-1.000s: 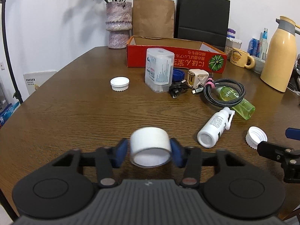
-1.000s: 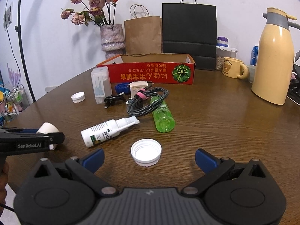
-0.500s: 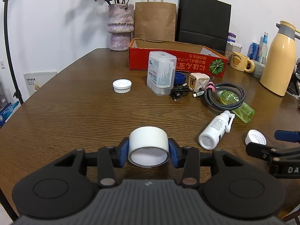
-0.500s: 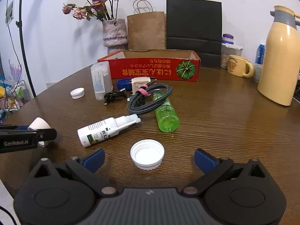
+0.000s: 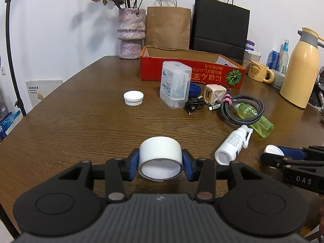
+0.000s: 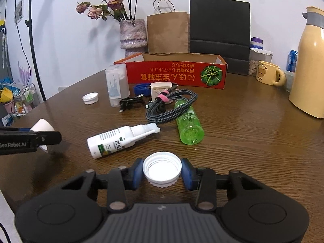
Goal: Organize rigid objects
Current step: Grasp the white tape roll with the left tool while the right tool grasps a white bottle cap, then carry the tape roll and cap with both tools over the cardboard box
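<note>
Left tongs [image 5: 161, 167] grip a white tape roll [image 5: 160, 156] by its sides, axis toward the camera, just off the tabletop [image 5: 81, 125], probably for a carry to the red box [image 5: 192, 70]. Right tongs [image 6: 161, 175] are closing on a white cap [image 6: 161, 169], open side up; blue pads bracket its ribbed rim and look to be touching, so a rim pinch. A second cap [image 5: 133, 98] sits loose further back. Legible: "GenRobot.AI" and "DAS" on tong arms. The spray bottle [image 6: 119, 138] label is too small to read.

Right gripper [image 6: 162, 171] jaws, wide before, now closing around white cap [image 6: 162, 168]
</note>
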`<action>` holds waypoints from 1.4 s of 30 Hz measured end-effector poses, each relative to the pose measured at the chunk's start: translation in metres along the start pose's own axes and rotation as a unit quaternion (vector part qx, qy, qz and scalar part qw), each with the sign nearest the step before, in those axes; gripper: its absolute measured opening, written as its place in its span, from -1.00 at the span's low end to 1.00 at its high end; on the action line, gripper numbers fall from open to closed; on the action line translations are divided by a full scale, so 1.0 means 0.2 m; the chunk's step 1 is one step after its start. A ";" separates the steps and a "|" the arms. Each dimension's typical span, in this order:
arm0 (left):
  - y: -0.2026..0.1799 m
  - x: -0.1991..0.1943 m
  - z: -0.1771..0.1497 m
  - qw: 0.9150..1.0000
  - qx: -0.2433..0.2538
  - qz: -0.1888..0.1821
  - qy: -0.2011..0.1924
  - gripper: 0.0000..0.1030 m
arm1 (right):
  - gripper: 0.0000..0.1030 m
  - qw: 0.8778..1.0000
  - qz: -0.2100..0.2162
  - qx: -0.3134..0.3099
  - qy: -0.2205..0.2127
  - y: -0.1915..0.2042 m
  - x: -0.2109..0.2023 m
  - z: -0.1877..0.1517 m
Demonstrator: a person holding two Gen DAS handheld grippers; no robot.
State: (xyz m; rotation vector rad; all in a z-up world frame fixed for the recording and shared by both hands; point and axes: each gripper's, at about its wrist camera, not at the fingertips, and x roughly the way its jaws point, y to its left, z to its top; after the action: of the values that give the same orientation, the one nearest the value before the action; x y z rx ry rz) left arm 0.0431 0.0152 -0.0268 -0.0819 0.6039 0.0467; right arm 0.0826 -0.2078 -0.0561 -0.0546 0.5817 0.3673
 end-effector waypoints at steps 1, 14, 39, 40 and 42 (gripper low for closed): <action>0.00 0.00 0.00 1.000 -0.001 -0.001 -0.001 -0.13 | -0.23 1.000 0.000 0.001 -0.003 0.00 -0.01 0.00; 0.01 -0.12 0.14 0.999 0.007 0.002 -0.051 -0.13 | -0.23 0.998 -0.012 0.002 -0.056 -0.03 -0.15 0.12; -0.07 -0.05 0.66 0.992 -0.002 -0.041 -0.119 -0.13 | -0.24 0.989 -0.017 0.029 -0.146 -0.13 -0.13 0.65; -0.07 -0.04 0.68 0.992 -0.003 -0.042 -0.120 -0.13 | -0.24 0.989 -0.016 0.029 -0.146 -0.14 -0.11 0.67; -0.08 0.00 0.71 0.992 -0.006 -0.042 -0.121 -0.13 | -0.24 0.989 -0.016 0.028 -0.146 -0.15 -0.07 0.70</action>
State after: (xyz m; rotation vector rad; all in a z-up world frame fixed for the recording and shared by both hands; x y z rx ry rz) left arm 0.1250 0.0124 0.0912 -0.1109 0.3577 -0.0225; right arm 0.1556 -0.2186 0.0680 0.0432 0.3015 0.3206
